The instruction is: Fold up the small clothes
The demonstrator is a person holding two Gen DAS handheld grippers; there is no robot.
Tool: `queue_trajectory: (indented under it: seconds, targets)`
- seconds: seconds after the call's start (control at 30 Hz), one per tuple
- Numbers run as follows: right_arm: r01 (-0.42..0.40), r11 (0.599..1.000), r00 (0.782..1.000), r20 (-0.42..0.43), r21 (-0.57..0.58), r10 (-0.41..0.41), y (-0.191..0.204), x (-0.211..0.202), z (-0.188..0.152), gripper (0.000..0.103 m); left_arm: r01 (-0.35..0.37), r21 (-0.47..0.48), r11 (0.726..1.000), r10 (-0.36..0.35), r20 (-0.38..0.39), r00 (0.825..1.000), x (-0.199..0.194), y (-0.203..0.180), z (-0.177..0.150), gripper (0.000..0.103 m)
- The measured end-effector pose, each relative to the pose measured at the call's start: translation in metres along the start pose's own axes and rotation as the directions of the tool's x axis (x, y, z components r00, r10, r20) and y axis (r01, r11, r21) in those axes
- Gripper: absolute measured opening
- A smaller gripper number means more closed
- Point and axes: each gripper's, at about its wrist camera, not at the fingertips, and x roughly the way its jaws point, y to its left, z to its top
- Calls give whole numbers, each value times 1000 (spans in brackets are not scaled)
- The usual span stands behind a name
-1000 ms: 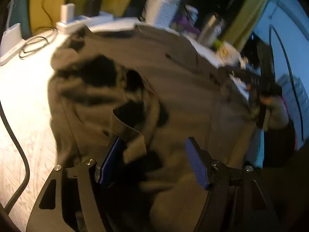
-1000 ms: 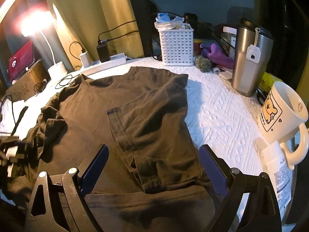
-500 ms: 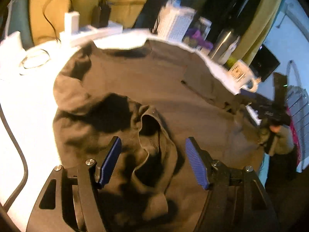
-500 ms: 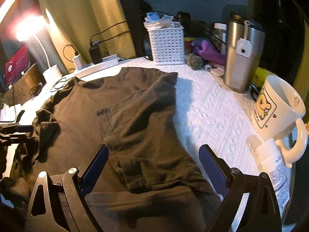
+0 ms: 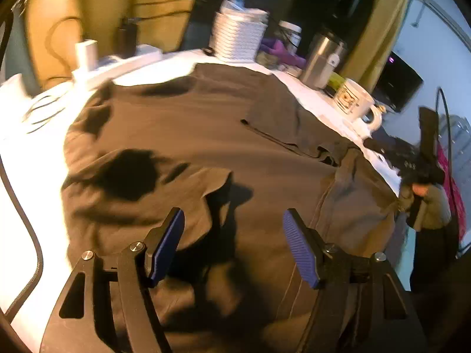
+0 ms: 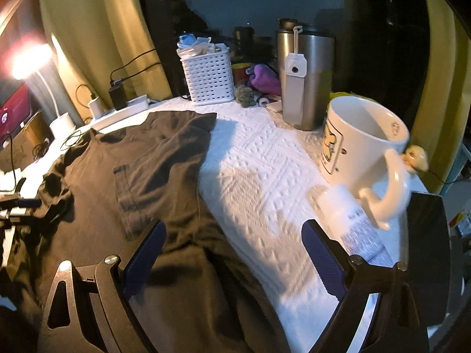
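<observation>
Left wrist view: dark brown T-shirt [image 5: 206, 135] spread over most of white textured table cover [image 5: 312, 94], one sleeve already folded inward on the far right side, near left edge rumpled into bunched folds. Left gripper [image 5: 232, 247] hovering just above the rumpled cloth, blue pads [image 5: 169, 247] apart, nothing pinched between them.

Right wrist view: right gripper [image 6: 232, 256] straddling the shirt's right edge where it meets the cover, jaws wide but closing, only flat-lying cloth and bare cover in the gap, no grip yet. White mug [image 6: 362, 150] and steel tumbler [image 6: 306, 79] standing close beside that edge; white lattice basket [image 6: 207, 75] well behind the collar end.

Handling, as judged: thin cotton jersey, light, limp, no stiffness to hold a shape, likely to sag and drag rather than slide cleanly over the embossed cover. Best taken by a pinch at hem or side seam, where doubled stitching gives the pads something firmer, both layers caught together. Left side to be smoothed flat first. Risk worth noting: mug handle near the right jaw's path.
</observation>
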Motion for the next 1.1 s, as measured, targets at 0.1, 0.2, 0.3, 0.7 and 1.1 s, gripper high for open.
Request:
queue_trajectory:
  seconds: [0.1, 0.2, 0.3, 0.7, 1.1]
  targets:
    - [-30, 999, 999, -19, -43, 29, 8, -8, -13, 72, -54, -28, 998, 55, 6, 998, -18, 5, -19, 69]
    - [-55, 995, 998, -47, -87, 51, 18, -8, -26, 62, -92, -51, 994, 93, 11, 996, -32, 6, -39, 69]
    - [-61, 994, 996, -63, -91, 56, 22, -4, -30, 59, -137, -67, 988, 138, 14, 990, -43, 8, -56, 69]
    - [-59, 991, 994, -103, -123, 47, 37, 22, -32, 50, -150, -131, 980, 153, 17, 988, -66, 21, -105, 69]
    - [-18, 985, 999, -29, -172, 13, 46, -26, -37, 4, -121, -119, 986, 113, -68, 991, -61, 9, -141, 69]
